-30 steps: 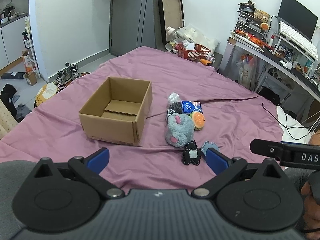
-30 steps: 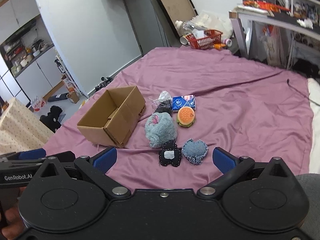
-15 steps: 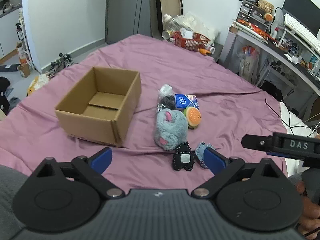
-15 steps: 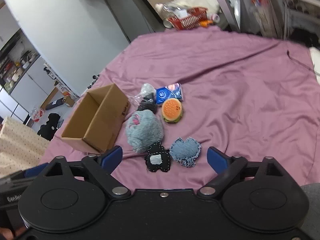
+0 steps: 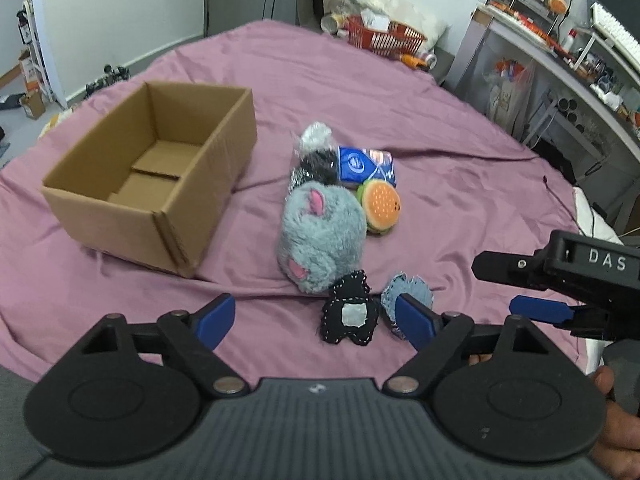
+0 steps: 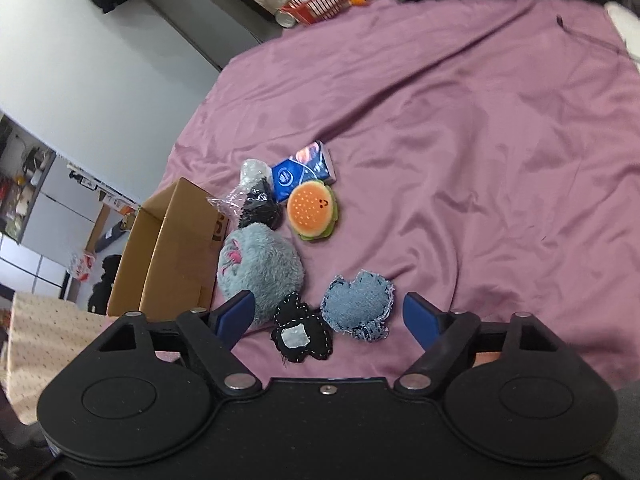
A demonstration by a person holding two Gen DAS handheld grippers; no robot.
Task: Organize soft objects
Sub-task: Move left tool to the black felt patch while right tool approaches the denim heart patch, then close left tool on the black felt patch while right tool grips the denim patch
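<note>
Over the purple bedsheet (image 5: 420, 96), in the left wrist view, my left tool (image 5: 316, 318) hangs with its jaws wide apart, having just been closing a little, and nothing is between them or touching them. The cardboard box (image 5: 160, 184) stands open; beside it lies the grey plush (image 5: 320, 236), with the black patch toy (image 5: 350, 316) just in front of the plush.

In the right wrist view, my right tool (image 6: 330, 318) is likewise well open, jaws just narrowed, gripping nothing. The black patch toy (image 6: 302, 334) and the denim heart (image 6: 358, 306) lie below the gap, untouched. The burger toy (image 6: 314, 210) and tissue pack (image 6: 302, 170) sit beyond the plush (image 6: 258, 270).
</note>
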